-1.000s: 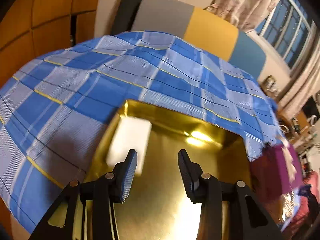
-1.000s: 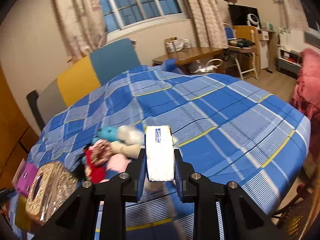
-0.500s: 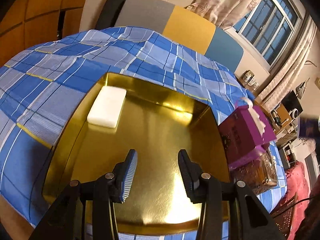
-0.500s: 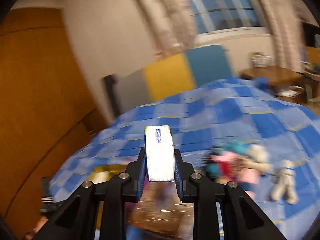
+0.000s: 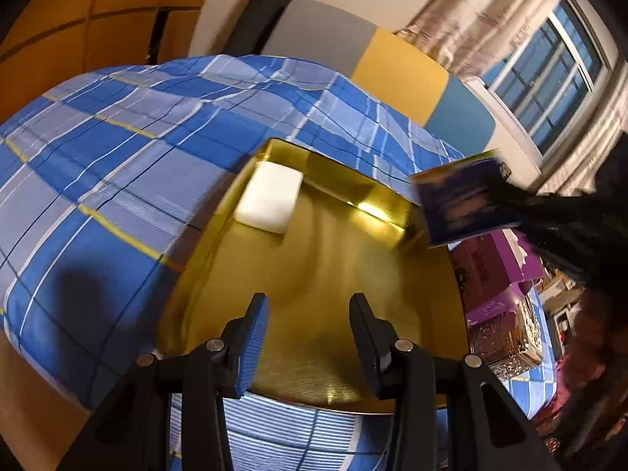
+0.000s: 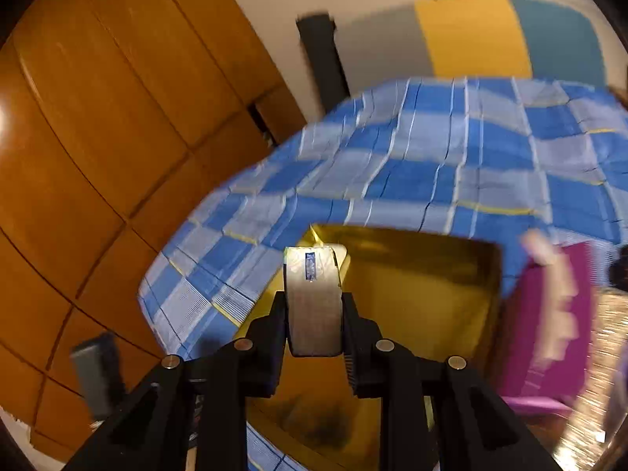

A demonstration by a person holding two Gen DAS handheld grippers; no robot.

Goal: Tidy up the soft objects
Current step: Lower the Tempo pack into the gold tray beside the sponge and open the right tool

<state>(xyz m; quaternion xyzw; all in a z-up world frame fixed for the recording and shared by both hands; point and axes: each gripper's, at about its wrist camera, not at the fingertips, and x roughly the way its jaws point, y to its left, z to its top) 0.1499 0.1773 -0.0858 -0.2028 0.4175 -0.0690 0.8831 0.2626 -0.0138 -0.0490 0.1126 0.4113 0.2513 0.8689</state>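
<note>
At tray's (image 5: 392, 357) far corner: one white pack (image 5: 270, 203) placed. Right gripper (image 6: 314, 314) jaws clamp second pack (image 6: 313, 298) above; left gripper (image 5: 310, 337) half-open, empty.

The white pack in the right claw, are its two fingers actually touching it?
Touching. The right wrist view shows the white pack wedged in the right gripper, both finger pads pressed flat against its sides.

warm indoor light | glare on gold tray (image 5: 365, 212) | motion blur | fisheye-bent edges
</note>
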